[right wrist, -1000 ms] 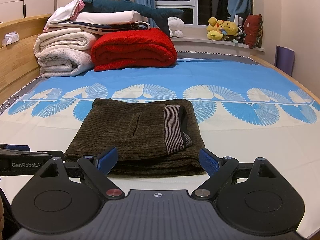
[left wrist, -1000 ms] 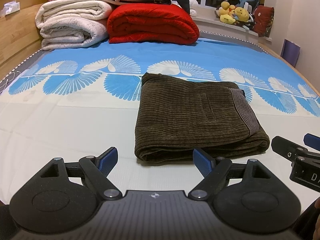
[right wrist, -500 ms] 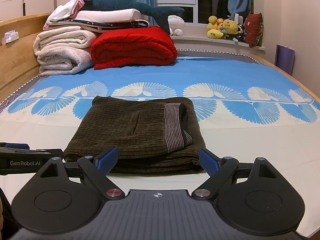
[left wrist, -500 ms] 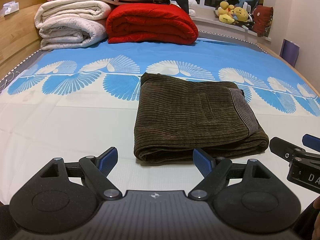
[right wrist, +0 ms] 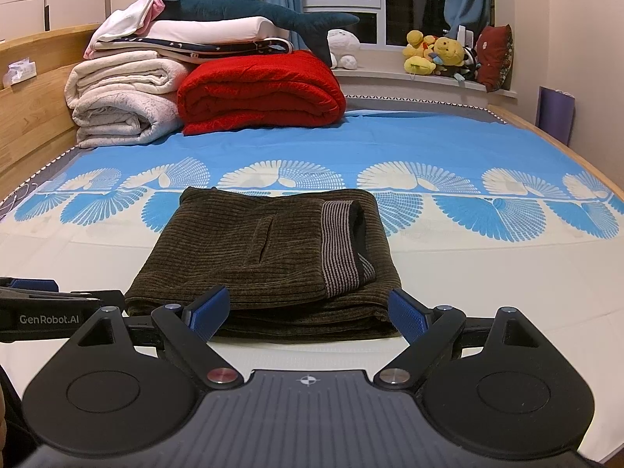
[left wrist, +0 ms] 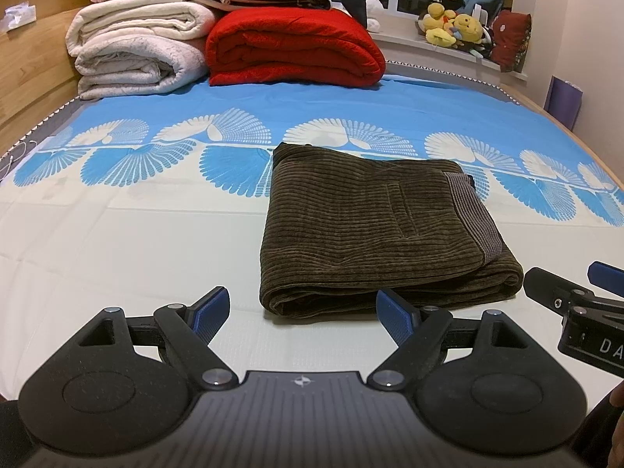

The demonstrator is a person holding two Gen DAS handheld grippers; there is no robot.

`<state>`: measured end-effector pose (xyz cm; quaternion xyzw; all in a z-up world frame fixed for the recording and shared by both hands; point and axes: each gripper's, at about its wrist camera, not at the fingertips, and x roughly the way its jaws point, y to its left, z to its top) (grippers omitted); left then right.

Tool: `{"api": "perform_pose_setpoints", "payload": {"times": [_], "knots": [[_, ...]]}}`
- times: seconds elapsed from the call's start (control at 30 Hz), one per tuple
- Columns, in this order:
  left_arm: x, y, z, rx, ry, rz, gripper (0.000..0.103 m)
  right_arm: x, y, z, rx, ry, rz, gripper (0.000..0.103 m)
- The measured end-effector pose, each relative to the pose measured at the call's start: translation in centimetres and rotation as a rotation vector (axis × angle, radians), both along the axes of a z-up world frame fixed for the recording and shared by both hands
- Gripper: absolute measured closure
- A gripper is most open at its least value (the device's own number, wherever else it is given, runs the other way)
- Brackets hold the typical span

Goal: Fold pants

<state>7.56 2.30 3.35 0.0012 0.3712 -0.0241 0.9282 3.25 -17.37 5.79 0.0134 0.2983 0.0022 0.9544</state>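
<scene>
Dark brown corduroy pants [left wrist: 382, 230] lie folded into a compact rectangle on the bed, striped waistband lining showing at the right; they also show in the right wrist view [right wrist: 269, 257]. My left gripper [left wrist: 302, 314] is open and empty, just in front of the pants' near-left edge. My right gripper [right wrist: 308, 312] is open and empty, just in front of the pants' near edge. The right gripper's fingers [left wrist: 561, 296] show at the right of the left wrist view. The left gripper's fingers [right wrist: 58, 298] show at the left of the right wrist view.
The bed sheet [left wrist: 117, 234] is white near me and blue with fan prints farther back. Folded white blankets [right wrist: 121, 113] and a red blanket [right wrist: 261, 93] are stacked at the head. A wooden headboard [right wrist: 27, 109] runs along the left. Plush toys [right wrist: 436, 54] sit on the windowsill.
Both grippers have drawn back very slightly from the folded pants. Both stay open and the pants have not moved.
</scene>
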Motion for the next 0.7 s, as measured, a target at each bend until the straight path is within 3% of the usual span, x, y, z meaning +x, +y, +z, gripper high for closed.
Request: {"api": "perform_pose_setpoints", "payload": {"times": [0.7], "knots": [[-0.18,-0.02,0.06,-0.005,-0.02,-0.019,0.017,0.0,-0.01,0.0,0.002,0.001,0.0,0.014]]}}
